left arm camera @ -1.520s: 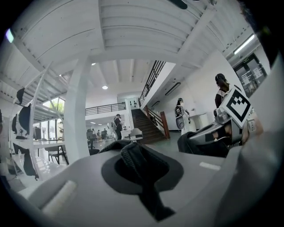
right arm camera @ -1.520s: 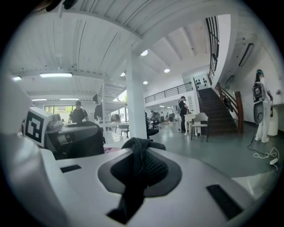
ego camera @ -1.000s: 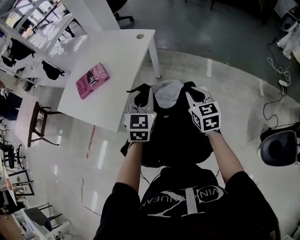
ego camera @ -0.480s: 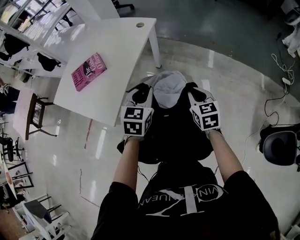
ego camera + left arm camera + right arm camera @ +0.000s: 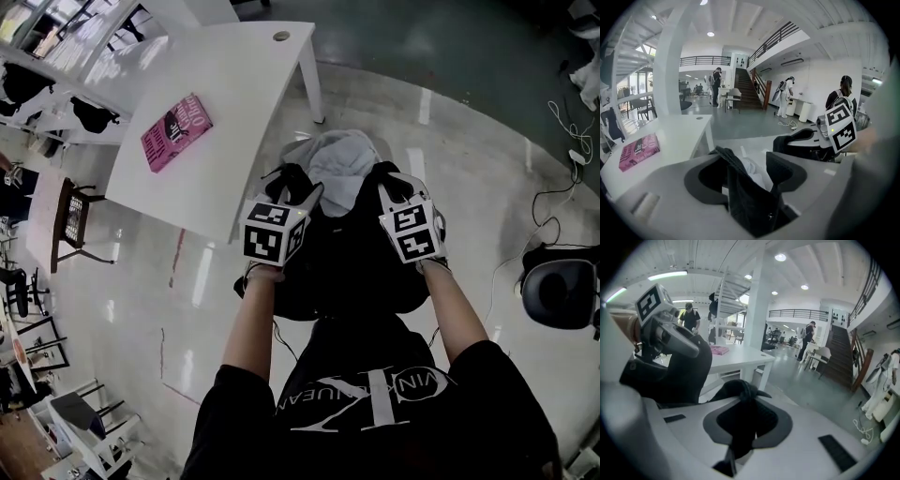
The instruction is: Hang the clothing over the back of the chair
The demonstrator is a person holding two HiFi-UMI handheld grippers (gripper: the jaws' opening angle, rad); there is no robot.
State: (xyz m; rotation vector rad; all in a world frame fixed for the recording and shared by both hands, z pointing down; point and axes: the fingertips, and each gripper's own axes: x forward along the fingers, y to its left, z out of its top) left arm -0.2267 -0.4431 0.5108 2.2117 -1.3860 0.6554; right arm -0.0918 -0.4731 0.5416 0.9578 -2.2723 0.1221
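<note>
Both my grippers had come down since a second ago, and the clothing [image 5: 342, 167] had come down with them. Its grey hood now lay further over the far side of the chair back. The table [image 5: 225, 103] and the pink book [image 5: 176, 131] had not been touched.

My left gripper [image 5: 300, 187] had just been opening. Its fingers stood wide apart. A fold of black cloth with a bit of pale lining still lay between them, but the pads did not press on it. It only rested there.

My right gripper [image 5: 394, 187] was different. Its fingers were pinched tight on a bunch of black cloth at the other shoulder.

The clothing lay over the top of the chair, right between my two grippers. The black part hung down on my side and the grey hood flopped over the other side. The chair was almost all hidden under it, so I could not tell how evenly it sat.

I think most of the job was done. The clothing was up on the chair back and one side was let go. What was left, I guess, was to let go with the right side too, pull both grippers away, and see that nothing slid off. The loose left fold could catch on my fingers if I pulled back fast.
</note>
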